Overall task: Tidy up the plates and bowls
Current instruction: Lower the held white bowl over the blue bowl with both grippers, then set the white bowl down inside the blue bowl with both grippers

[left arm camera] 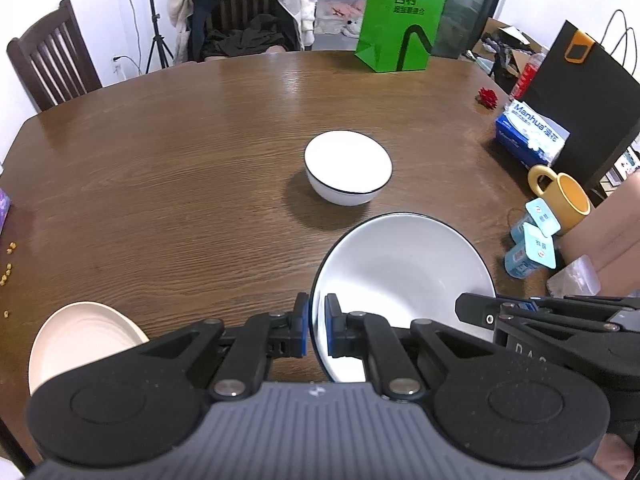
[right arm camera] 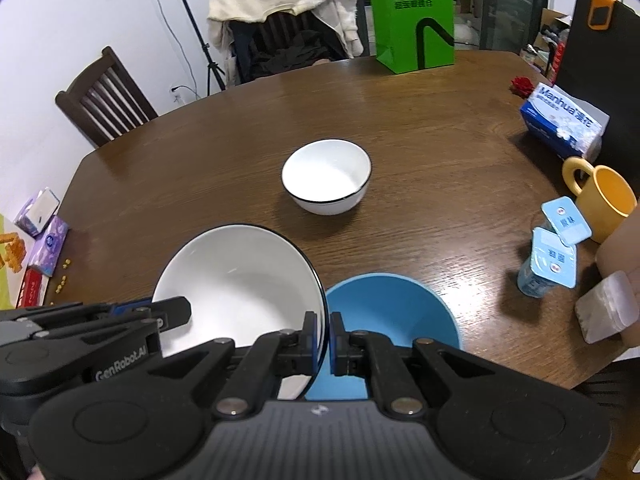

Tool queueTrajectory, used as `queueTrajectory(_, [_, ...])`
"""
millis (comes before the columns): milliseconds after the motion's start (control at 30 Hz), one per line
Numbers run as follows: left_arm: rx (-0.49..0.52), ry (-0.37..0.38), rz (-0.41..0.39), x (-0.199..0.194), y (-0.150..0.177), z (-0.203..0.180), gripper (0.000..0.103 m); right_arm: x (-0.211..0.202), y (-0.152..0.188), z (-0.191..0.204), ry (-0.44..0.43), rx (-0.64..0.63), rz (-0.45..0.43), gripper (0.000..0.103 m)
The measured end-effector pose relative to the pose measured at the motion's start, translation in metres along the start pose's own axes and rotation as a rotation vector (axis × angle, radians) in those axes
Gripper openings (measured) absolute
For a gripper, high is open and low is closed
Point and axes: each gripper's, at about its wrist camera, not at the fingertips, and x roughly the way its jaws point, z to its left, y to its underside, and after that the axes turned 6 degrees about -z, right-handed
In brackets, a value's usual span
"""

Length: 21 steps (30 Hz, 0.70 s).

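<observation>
Both grippers hold one large white bowl with a dark rim (left arm camera: 404,276) above the brown table (left arm camera: 180,168). My left gripper (left arm camera: 317,326) is shut on its left rim. My right gripper (right arm camera: 326,338) is shut on its right rim; the bowl also shows in the right wrist view (right arm camera: 240,280). A smaller white bowl with a dark rim (left arm camera: 347,167) stands upright at the table's middle, beyond the held bowl, and also shows in the right wrist view (right arm camera: 326,176). A blue bowl (right arm camera: 392,312) sits under my right gripper. A cream plate (left arm camera: 84,338) lies at the near left.
A yellow mug (right arm camera: 604,196), two small blue-lidded cups (right arm camera: 552,256), a blue tissue pack (right arm camera: 560,120) and a black bag (left arm camera: 588,104) crowd the right edge. A green bag (left arm camera: 402,20) stands at the far edge. Small boxes (right arm camera: 44,232) lie at the left edge. Chairs stand behind.
</observation>
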Motion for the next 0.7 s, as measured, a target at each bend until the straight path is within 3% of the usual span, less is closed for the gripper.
queueTrajectory(700, [0.069,0.055,0.025,0.017,0.000,-0.042,0.008,-0.005,0.008,-0.047,0.057,0.069,0.001,0.006])
